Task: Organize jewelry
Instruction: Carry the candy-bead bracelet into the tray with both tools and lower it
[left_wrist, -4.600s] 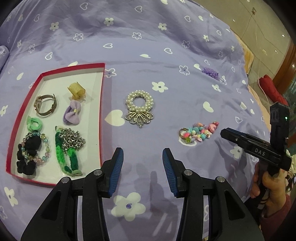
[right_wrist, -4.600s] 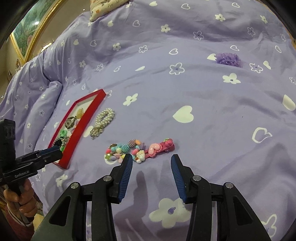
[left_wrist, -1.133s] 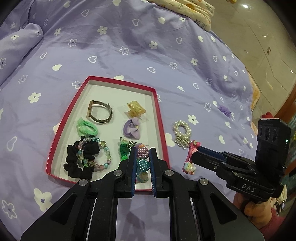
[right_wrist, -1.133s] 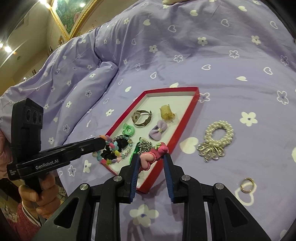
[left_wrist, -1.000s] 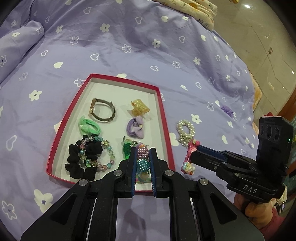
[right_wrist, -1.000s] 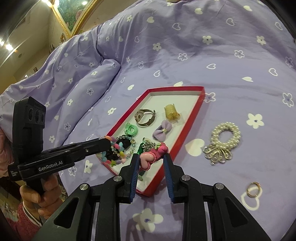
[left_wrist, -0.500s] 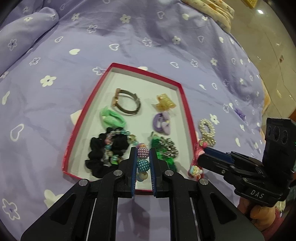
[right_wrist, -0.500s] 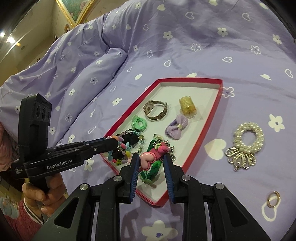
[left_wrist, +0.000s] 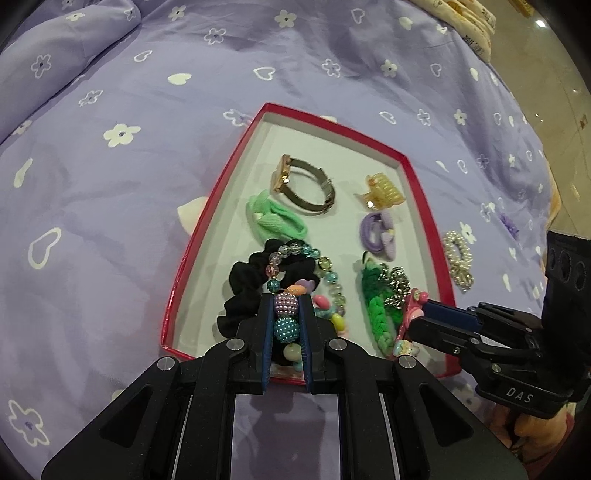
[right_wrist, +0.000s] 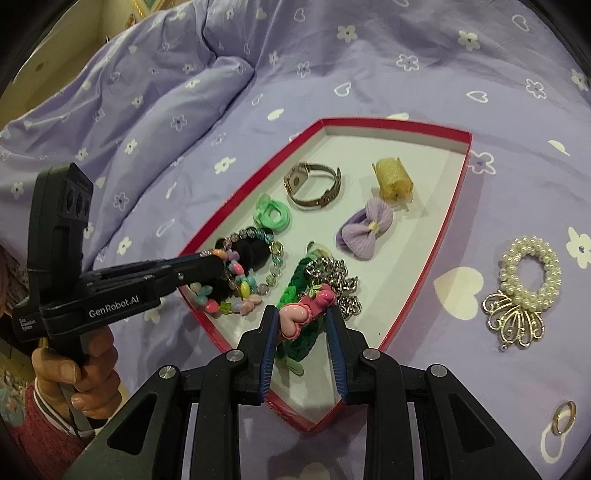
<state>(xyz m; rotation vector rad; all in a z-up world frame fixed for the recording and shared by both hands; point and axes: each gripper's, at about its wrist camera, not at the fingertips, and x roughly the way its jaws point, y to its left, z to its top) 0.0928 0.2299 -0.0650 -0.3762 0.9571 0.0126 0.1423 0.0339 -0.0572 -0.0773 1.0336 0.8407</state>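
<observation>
A red-rimmed white tray (left_wrist: 221, 188) (right_wrist: 436, 254) lies on the purple bedspread. It holds a watch (left_wrist: 306, 188), a green hair tie (left_wrist: 277, 221), a black scrunchie with a glass bead bracelet (left_wrist: 251, 273), a yellow claw clip (right_wrist: 391, 179), a purple bow (right_wrist: 364, 229) and a green braid with a silver chain (left_wrist: 376, 306). My left gripper (left_wrist: 283, 301) (right_wrist: 218, 262) is shut on two knobbly balls of a colourful bead string (left_wrist: 285, 317). My right gripper (right_wrist: 301, 314) (left_wrist: 417, 321) is shut on a pink heart clip (right_wrist: 303, 308). Both hang over the tray's near end.
A pearl scrunchie with a gold ornament (right_wrist: 528, 273) (left_wrist: 458, 254) lies on the bedspread right of the tray. A small gold ring (right_wrist: 563, 417) sits nearer, at the right. A purple fabric flower (left_wrist: 508, 223) is farther off. A hand (right_wrist: 77, 369) grips the left tool's handle.
Both grippers have come down and forward with the beads and the clip, from beside the tray's near edge to over its near end. Their grips have not changed.
</observation>
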